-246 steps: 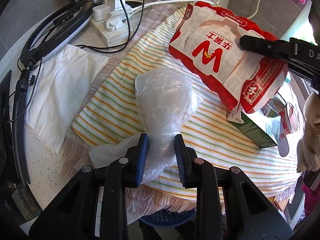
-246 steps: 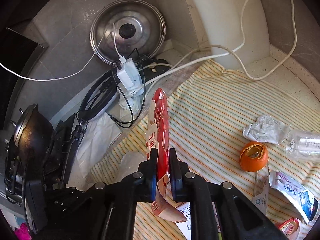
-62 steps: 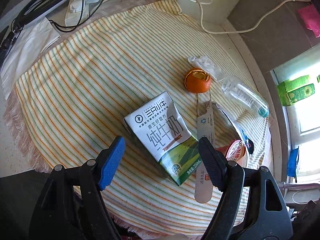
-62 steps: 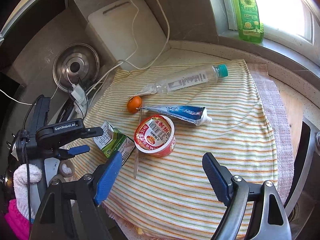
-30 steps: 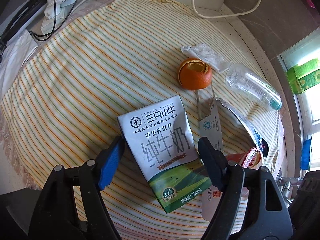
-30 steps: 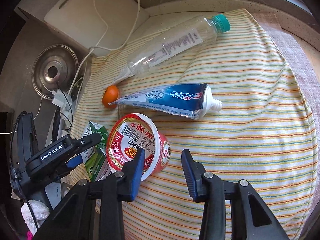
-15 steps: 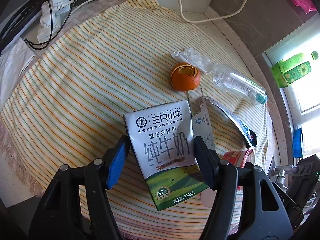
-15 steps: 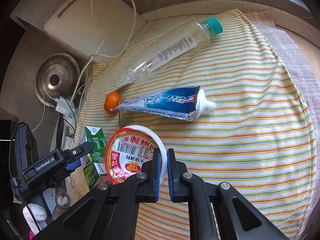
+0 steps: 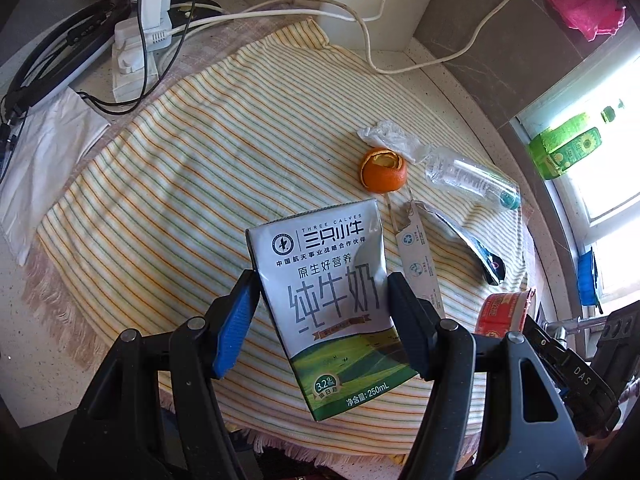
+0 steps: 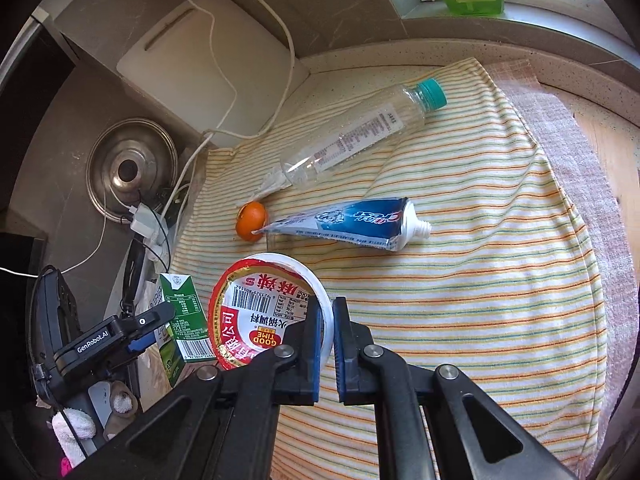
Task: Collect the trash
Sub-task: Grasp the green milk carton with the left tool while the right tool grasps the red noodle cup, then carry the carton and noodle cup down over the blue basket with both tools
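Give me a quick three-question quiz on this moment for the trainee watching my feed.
1. True or false: the left claw grips the milk carton.
2. What does the right claw pinch? A) toothpaste tube B) rim of the red cup C) plastic bottle
3. Fill in: the orange peel rests on the ______ cloth.

Key: 1 true; 2 B; 3 striped.
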`<action>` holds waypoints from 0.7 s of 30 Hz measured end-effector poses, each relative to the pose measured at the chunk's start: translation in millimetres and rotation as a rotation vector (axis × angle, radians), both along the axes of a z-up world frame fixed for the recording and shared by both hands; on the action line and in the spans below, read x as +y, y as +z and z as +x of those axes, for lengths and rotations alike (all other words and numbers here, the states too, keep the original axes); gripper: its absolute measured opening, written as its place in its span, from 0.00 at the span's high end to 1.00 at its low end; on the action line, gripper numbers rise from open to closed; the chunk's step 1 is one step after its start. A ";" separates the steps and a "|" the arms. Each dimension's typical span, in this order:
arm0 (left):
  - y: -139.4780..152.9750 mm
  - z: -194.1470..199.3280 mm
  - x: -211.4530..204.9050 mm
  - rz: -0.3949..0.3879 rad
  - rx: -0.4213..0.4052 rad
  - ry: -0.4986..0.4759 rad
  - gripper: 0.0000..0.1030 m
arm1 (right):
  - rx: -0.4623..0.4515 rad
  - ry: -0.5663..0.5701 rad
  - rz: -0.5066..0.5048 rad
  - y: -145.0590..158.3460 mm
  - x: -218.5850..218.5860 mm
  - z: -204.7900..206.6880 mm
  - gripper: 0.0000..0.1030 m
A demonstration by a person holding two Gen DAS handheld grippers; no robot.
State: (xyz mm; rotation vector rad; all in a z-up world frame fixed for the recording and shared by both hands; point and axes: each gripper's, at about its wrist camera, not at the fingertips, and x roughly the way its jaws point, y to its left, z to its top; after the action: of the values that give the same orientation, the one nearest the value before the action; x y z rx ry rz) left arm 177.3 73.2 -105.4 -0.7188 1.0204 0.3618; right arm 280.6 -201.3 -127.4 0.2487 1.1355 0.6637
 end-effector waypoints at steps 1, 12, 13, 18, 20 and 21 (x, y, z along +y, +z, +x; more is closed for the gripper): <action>0.5 -4.5 1.6 0.001 0.000 0.000 0.35 | -0.009 0.004 0.001 3.3 -1.1 -3.7 0.97; 6.6 -58.9 6.1 0.022 -0.009 -0.038 0.35 | -0.043 0.028 0.012 23.8 3.5 -56.2 0.97; 6.7 -64.2 6.5 0.023 -0.010 -0.041 0.35 | -0.046 0.033 0.012 24.7 5.6 -62.3 0.97; 3.9 -90.6 10.3 0.019 -0.006 -0.047 0.35 | -0.061 0.060 0.008 27.9 16.8 -92.9 0.97; 1.3 -102.4 11.8 0.012 -0.004 -0.047 0.35 | -0.061 0.066 0.007 26.6 20.1 -104.6 0.97; -0.1 -108.1 12.0 0.009 -0.003 -0.049 0.35 | -0.060 0.069 0.005 25.7 21.6 -110.4 0.97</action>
State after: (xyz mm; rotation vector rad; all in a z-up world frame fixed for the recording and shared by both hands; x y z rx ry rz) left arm 69.3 85.1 -105.5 -0.6845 1.0311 0.3223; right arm 170.1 -179.7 -101.7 0.1934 1.0893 0.7305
